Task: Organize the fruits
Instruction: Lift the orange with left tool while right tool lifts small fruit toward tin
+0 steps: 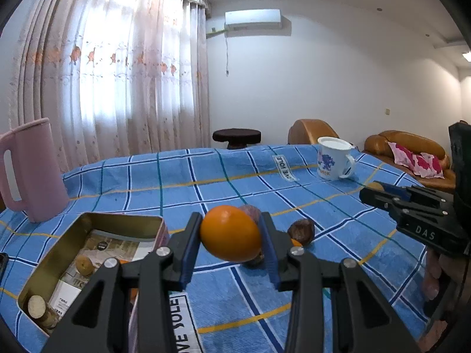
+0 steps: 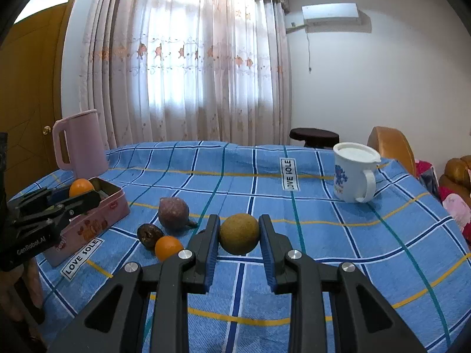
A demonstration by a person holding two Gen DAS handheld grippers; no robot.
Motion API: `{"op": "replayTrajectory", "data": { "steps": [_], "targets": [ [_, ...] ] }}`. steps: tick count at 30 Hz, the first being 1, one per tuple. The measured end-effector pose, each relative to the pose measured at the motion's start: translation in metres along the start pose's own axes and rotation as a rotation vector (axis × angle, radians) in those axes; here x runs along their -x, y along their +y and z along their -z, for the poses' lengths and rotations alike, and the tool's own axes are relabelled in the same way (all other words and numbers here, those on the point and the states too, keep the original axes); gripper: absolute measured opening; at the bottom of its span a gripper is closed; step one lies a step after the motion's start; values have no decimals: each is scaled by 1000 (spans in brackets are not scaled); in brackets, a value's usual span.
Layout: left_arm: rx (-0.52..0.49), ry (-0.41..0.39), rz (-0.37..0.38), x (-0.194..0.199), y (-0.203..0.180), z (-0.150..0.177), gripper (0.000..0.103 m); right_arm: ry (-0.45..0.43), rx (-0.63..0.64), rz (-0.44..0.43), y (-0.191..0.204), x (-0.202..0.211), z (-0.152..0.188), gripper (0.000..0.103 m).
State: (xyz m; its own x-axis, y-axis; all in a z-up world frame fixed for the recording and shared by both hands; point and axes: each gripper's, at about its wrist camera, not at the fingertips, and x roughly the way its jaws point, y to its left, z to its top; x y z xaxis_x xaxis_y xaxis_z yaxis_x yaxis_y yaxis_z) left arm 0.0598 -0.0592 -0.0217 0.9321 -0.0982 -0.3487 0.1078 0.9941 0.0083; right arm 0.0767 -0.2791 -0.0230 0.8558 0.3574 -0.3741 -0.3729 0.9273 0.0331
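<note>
My left gripper [image 1: 231, 236] is clenched on an orange [image 1: 230, 233], both blue pads pressed to its sides, lifted just right of and above the open pink tin [image 1: 88, 229] that lies to the left of my fingers. My right gripper [image 2: 239, 236] grasps a tan-brown round fruit [image 2: 239, 234] between its fingers. Left of those fingers on the blue checked cloth [image 2: 323, 235] lie a small orange [image 2: 168, 247], a dark wrinkled fruit [image 2: 149, 234] touching it, and a purple fruit [image 2: 173, 213] just beyond.
</note>
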Motion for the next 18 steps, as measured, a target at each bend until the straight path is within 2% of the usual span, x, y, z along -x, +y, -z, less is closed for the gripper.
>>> {"op": "replayTrajectory", "data": {
  "steps": [9,18],
  "targets": [
    [6,-11,2,2,1,0,41,-38,40,23,8,8,-1,28],
    [14,-6,7,4,5,-1,41,-25,58,21,17,4,-2,28]
  ]
}}
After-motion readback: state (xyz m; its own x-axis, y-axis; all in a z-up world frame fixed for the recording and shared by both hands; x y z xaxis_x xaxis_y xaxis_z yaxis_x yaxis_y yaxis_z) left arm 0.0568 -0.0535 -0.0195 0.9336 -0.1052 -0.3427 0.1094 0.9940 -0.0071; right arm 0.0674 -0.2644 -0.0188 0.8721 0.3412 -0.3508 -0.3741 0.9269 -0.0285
